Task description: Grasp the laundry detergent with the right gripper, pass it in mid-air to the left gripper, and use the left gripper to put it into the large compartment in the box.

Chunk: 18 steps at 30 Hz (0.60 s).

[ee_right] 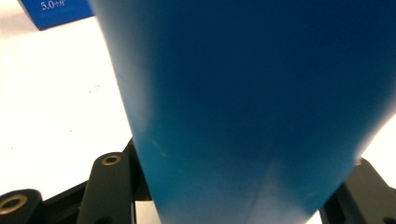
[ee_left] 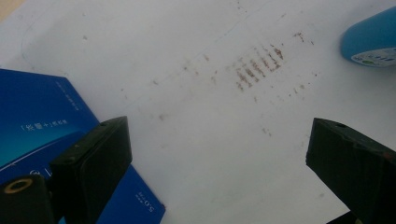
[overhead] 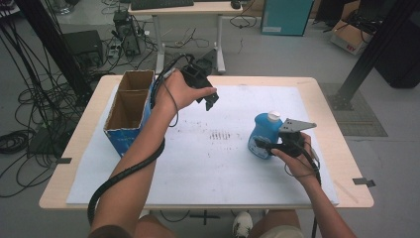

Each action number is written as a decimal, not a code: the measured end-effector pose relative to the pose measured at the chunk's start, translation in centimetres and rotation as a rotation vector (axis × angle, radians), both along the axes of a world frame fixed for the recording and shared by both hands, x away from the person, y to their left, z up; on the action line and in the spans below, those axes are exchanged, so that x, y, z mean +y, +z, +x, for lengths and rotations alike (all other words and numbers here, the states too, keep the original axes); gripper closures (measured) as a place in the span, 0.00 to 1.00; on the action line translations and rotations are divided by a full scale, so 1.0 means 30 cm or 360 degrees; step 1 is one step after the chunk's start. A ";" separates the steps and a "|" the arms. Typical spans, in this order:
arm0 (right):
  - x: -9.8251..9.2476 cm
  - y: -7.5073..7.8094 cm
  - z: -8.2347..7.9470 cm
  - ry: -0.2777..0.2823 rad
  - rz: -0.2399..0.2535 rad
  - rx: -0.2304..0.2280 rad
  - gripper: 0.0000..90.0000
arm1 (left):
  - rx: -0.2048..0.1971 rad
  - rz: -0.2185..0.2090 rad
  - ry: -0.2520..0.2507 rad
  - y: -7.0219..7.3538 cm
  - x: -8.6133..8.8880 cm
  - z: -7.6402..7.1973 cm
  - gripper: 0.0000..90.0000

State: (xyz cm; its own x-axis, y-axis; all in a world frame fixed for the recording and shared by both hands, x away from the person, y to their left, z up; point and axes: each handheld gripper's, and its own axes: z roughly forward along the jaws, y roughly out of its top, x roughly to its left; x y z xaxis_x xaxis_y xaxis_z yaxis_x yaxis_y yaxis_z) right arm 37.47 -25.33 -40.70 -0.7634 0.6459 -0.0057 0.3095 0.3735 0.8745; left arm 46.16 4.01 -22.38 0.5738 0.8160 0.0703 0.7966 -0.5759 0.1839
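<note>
Blue bottle (overhead: 261, 137), one in number, with a white cap, stands upright on the right half of the desk (overhead: 322, 89), clamped at its lower body between the jaws of the right tongs (overhead: 266, 145). One open cardboard box (overhead: 128, 110) with blue sides stands at the left of the white sheet (overhead: 208, 163) that covers the wooden desk; the sheet carries brown scuff marks at its centre. Cables lie on the grey floor beyond. The left hand (overhead: 174, 92) holds the left tongs (overhead: 212, 97) raised just beside the box, jaws wide apart and empty, pointing toward the bottle. The right hand (overhead: 297, 161) grips its tongs level, low over the sheet.
</note>
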 end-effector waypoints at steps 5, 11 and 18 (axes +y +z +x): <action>0.003 0.011 0.004 0.0003 -0.0019 0.0036 0.47 | -0.0001 -0.0007 -0.0022 0.011 0.009 -0.003 0.08; 0.004 0.043 0.020 -0.0002 -0.0013 0.0066 0.47 | 0.0017 -0.0014 -0.0088 0.023 0.015 -0.007 0.08; 0.017 0.115 0.061 0.0004 -0.0034 0.0122 0.47 | 0.0076 -0.0106 -0.0210 0.061 0.018 -0.011 0.08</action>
